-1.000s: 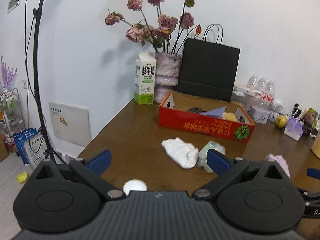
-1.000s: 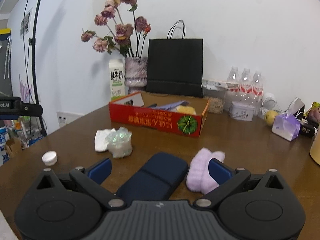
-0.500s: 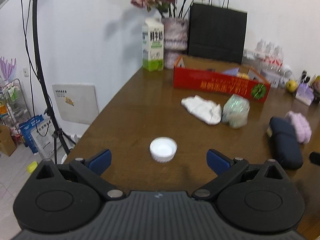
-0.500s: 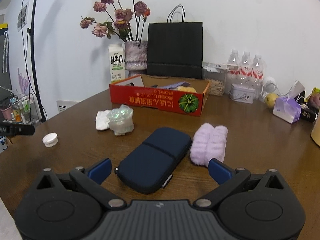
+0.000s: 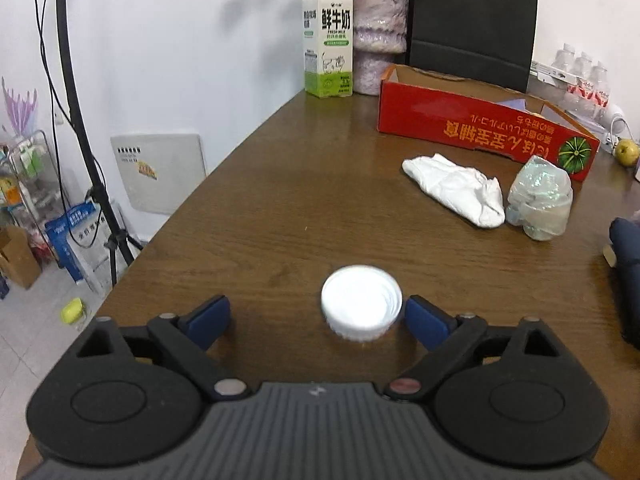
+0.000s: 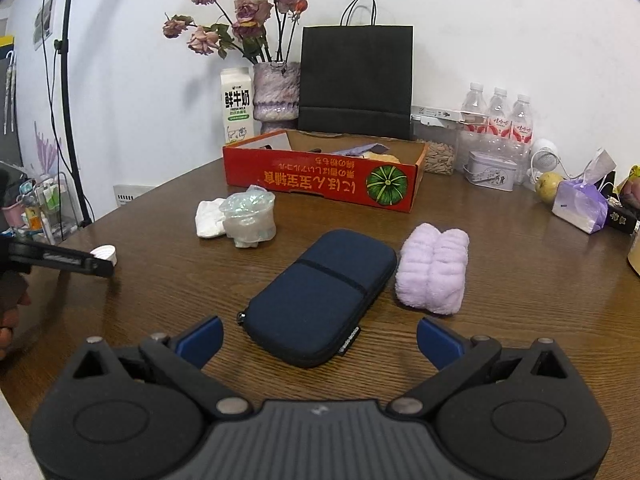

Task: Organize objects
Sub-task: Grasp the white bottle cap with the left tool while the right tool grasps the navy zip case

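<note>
Nearby, the left edge of the brown wooden table (image 5: 280, 184) curves away toward the white wall, and bare wood is left open between that edge and the white cap (image 5: 361, 302). The cap is framed by the left gripper (image 5: 318, 316), which is angled downward over the table; its jaws have just been closing yet are seen apart, the right blue pad close beside the cap, the left pad well clear, and whether the right pad touches cannot be told. Beyond the cap lie a white cloth (image 5: 454, 188) and a crumpled clear wrap (image 5: 538, 198), touching each other, with the red cardboard box (image 5: 480, 128) behind them.

The right gripper (image 6: 320, 342) is tilted down with jaws spread wide and nothing clamped; the near end of the navy zip case (image 6: 320, 296) lies between the pads, untouched. A lilac towel roll (image 6: 434, 268) rests just beside the case. A milk carton (image 6: 237, 106), a vase of dried roses (image 6: 276, 92) and a black paper bag (image 6: 356, 80) are ranged along the wall.
</note>
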